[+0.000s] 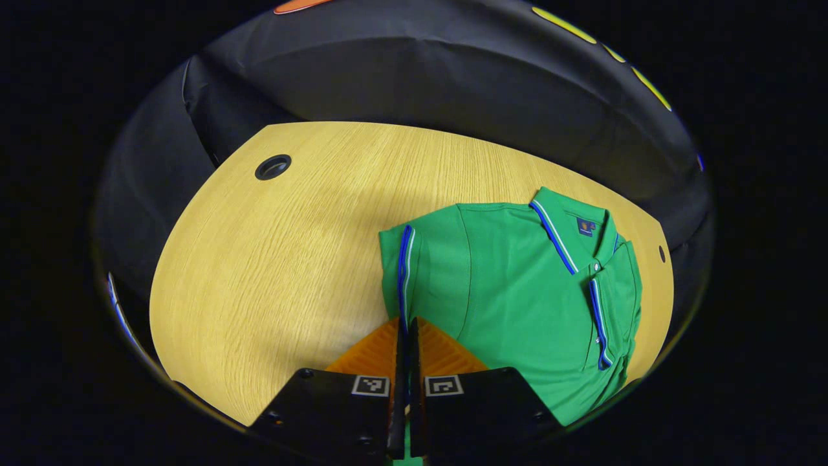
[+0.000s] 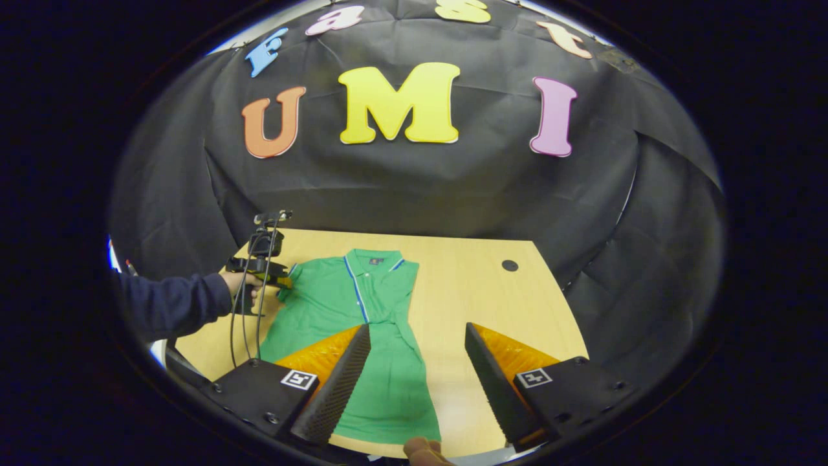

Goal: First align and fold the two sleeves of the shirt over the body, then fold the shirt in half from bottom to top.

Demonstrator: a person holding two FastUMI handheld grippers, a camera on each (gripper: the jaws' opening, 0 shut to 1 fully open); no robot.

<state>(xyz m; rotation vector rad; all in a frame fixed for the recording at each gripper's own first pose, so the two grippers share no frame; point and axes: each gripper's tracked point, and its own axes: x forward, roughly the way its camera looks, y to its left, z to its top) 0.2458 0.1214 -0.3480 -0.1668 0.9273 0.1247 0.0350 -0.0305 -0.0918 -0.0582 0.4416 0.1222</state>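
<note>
- A pale wooden table (image 2: pixel 466 272) stands in front of a wall of black cloth (image 2: pixel 414 188); a round cable hole (image 2: pixel 510 265) sits in the tabletop, well apart from the shirt, on the side of its folded edge.
- The green polo shirt (image 2: pixel 362 336) lies flat on the table, collar (image 2: pixel 375 259) toward the cloth wall and hem toward the camera in the right gripper view.
- One side of the shirt is already folded in over the body, leaving a straight edge on the cable-hole side.
- The other sleeve (image 1: pixel 404 272), edged with a blue stripe, is still spread out from the body.
- The left gripper (image 1: pixel 405 362) has its fingers pressed together on the cuff edge of that sleeve; in the right gripper view a hand in a dark sleeve (image 2: pixel 174 304) holds it beside the shirt's shoulder.
- The right gripper (image 2: pixel 417 369) hovers over the lower part of the shirt with its fingers spread wide, holding nothing.
</note>
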